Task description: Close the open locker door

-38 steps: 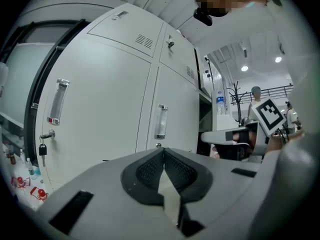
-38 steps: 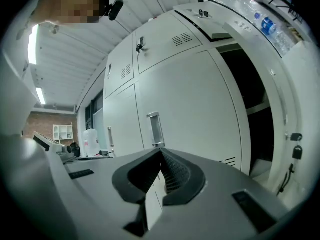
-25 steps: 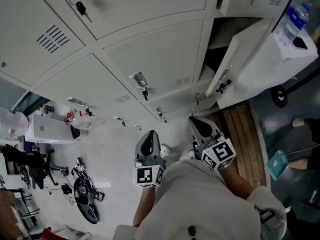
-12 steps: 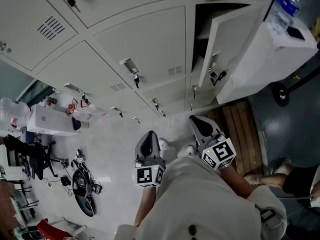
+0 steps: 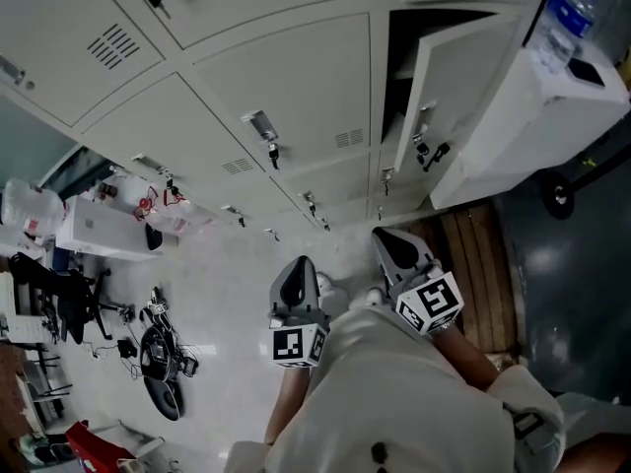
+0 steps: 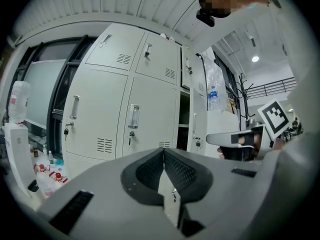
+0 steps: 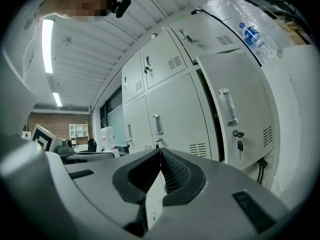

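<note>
In the right-hand column, locker door [image 5: 444, 87]: swung ajar, pale grey, handle and keyed lock near free edge.
Neighbouring lockers [image 5: 296, 97]: shut.
Right gripper [image 5: 392, 242]: clenched, empty, below the door, apart from it.
Left gripper [image 5: 296, 269]: clenched, empty, farther off.

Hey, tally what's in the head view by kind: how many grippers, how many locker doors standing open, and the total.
Grippers: 2, the left gripper and the right gripper, both shut and empty
Doors standing open: 1, the locker door
Total: 3
</note>
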Demonstrator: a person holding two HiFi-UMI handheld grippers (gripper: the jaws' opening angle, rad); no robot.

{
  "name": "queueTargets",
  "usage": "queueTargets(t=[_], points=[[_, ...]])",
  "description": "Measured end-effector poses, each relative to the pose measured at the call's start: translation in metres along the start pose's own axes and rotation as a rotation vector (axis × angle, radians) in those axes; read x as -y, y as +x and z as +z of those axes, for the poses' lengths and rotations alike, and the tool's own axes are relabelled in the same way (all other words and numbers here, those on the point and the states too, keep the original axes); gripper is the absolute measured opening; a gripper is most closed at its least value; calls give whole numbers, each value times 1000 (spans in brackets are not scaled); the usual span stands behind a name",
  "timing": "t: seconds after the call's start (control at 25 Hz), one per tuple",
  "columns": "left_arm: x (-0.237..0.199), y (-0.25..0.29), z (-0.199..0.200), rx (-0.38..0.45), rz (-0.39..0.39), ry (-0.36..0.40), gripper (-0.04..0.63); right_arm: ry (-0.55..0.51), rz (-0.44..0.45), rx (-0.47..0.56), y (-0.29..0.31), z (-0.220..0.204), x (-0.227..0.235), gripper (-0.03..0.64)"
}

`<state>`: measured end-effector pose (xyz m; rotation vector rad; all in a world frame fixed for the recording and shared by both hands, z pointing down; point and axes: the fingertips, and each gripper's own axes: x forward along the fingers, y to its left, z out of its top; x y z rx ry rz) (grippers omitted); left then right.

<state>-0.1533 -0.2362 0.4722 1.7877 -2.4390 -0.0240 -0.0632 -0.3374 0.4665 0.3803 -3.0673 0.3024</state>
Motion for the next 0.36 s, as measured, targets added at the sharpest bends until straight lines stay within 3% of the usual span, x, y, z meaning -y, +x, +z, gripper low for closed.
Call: queueTargets(t=[0.36], points=[[-6,0,0,0,11,12,8,-1,12,-14,11,-4,-4,28]])
